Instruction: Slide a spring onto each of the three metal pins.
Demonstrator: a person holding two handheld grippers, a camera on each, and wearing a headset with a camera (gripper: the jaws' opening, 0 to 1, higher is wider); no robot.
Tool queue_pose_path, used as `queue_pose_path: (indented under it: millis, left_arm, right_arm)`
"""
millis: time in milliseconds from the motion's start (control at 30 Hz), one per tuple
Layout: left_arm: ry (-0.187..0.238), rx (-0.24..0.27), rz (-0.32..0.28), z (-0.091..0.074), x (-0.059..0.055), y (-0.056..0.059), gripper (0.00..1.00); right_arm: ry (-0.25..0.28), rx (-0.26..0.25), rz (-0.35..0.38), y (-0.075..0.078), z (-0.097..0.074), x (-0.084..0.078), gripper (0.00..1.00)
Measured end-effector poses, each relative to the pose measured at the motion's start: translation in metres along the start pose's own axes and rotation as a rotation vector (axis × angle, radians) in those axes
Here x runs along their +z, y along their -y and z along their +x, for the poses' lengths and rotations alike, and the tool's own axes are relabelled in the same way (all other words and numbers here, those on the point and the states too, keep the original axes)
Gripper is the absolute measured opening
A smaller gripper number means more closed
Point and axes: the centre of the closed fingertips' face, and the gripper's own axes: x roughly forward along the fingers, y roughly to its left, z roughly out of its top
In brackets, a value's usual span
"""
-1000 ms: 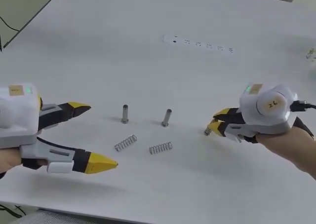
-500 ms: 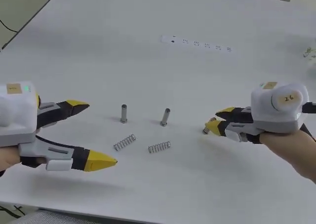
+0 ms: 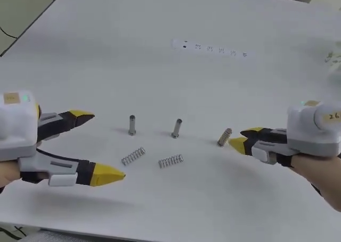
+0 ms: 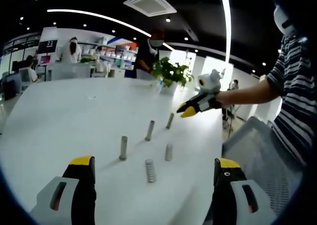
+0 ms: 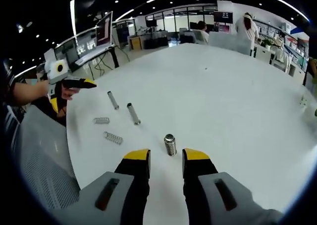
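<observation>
— Pins?
— Three, upright on the table (image 3: 160, 66). Pin 1 (image 3: 132, 124) and pin 2 (image 3: 177, 128) are bare. Pin 3 (image 3: 225, 137) appears to carry a spring, though it is small.
— Loose springs?
— Spring 1 (image 3: 133, 156) and spring 2 (image 3: 171, 161) lie flat near the bare pins.
— Grippers?
— Left gripper (image 3: 100, 144): jaws wide apart, empty. Right gripper (image 3: 243, 137): just beside pin 3, jaws narrowly parted, empty.

White counter (image 3: 160, 71), matte and pale. On its far side, a white power strip (image 3: 209, 48) lying flat, sockets up. At the far end in the left gripper view, a leafy potted plant (image 4: 172, 72) under a square ceiling vent (image 4: 150, 3). In the right gripper view, a monitor (image 5: 105, 29) beyond the counter's edge.
</observation>
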Motion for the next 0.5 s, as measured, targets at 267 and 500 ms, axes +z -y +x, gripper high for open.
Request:
queue_pose_path:
  millis: [267,500]
  left_arm:
    - [-0.002,-0.001,-0.002,0.001,0.000,0.000,0.96]
    - [-0.005,-0.003,-0.001,0.002,0.000,0.001,0.96]
  right_arm:
    - [-0.014,0.005,0.051,0.002,-0.005,-0.018,0.25]
    - [-0.009,0.004,0.055,-0.001,-0.008,-0.016,0.25]
